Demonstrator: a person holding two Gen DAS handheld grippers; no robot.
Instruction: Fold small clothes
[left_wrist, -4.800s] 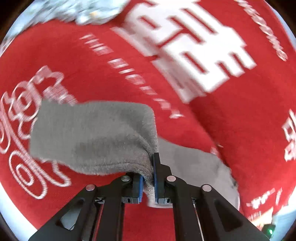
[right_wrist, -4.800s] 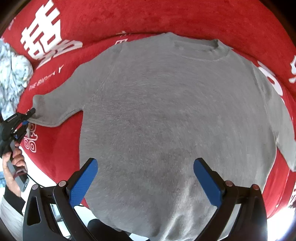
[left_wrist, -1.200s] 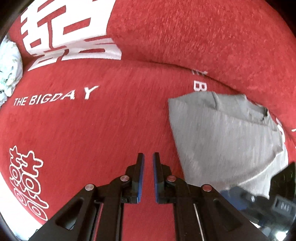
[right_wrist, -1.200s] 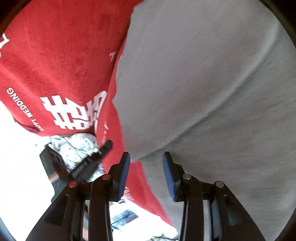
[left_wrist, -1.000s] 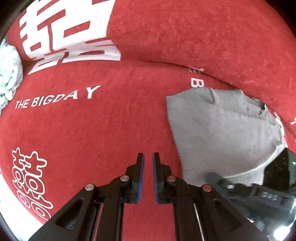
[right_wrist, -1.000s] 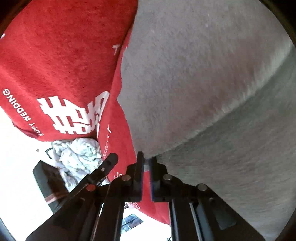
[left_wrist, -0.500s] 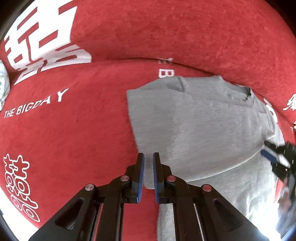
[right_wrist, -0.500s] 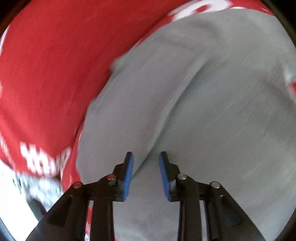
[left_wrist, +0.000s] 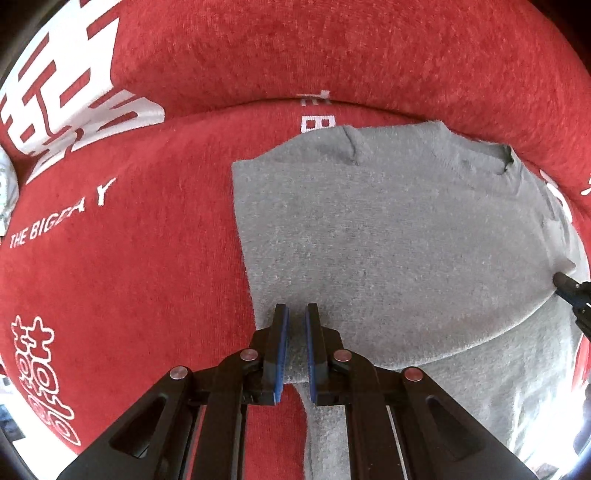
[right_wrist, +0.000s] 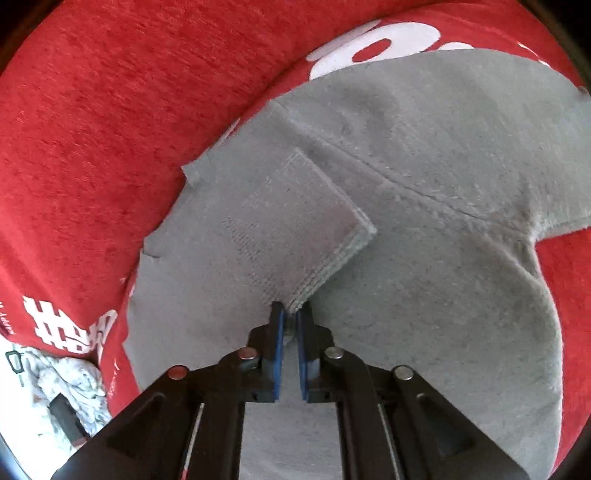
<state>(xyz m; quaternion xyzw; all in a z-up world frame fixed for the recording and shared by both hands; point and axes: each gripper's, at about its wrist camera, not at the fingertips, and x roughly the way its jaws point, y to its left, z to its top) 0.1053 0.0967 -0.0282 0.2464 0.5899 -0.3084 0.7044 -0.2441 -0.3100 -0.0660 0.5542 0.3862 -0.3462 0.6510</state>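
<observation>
A grey sweater (left_wrist: 388, 236) lies on a red printed blanket (left_wrist: 122, 258), with its left side and sleeve folded in over the body. In the right wrist view the folded sleeve's cuff (right_wrist: 314, 236) lies on the chest of the sweater (right_wrist: 424, 295). My right gripper (right_wrist: 290, 314) is shut on the corner of that cuff. My left gripper (left_wrist: 294, 314) is shut, its tips over the folded left edge near the lower corner; whether it pinches cloth I cannot tell. The right gripper's tip (left_wrist: 569, 286) shows at the right edge of the left wrist view.
The blanket carries white characters and the words THE BIG DAY (left_wrist: 59, 225). A crumpled pale floral cloth (right_wrist: 70, 384) lies off the blanket's left end. The sweater's other sleeve (right_wrist: 561, 155) stretches out to the right.
The sweater's left side was folded inward over the body. My left gripper moved right onto the folded edge. My right gripper closed on the sleeve cuff and carried it across the chest.
</observation>
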